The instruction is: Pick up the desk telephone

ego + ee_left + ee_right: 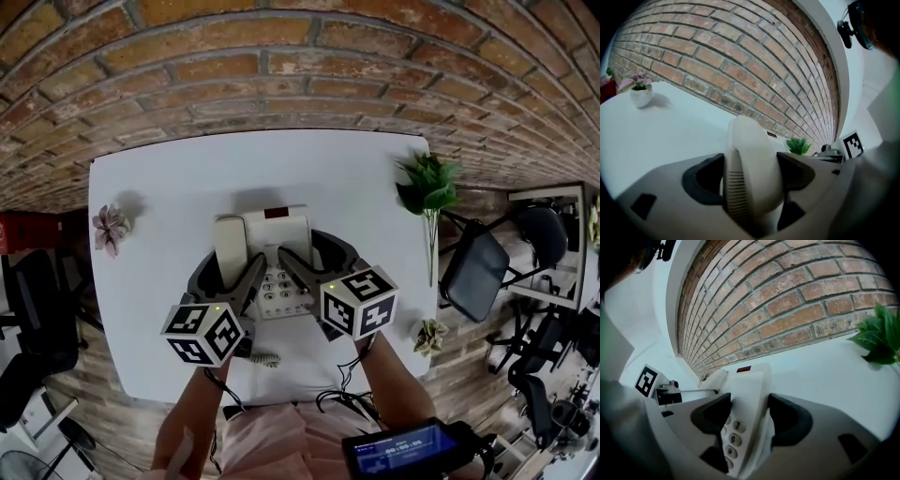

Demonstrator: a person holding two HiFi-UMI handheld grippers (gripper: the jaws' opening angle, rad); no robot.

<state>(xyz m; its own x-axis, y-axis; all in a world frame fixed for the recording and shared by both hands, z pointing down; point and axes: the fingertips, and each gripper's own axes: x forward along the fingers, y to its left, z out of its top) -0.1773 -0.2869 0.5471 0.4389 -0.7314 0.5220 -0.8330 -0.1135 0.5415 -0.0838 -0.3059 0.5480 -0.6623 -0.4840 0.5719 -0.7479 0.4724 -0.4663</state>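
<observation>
Desk telephone, held twice
Left gripper pinches handset, right gripper clamps keypad side; uneven lift may unseat handset.

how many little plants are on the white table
3: a pink one at the left edge, a tall green one far right, a pale one near right. None looks hidden.

white table with desk telephone, pink potted flower, green plant

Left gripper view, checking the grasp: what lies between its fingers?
The cream handset fills the gap, touching both fingers; the left gripper view shows it.
</observation>
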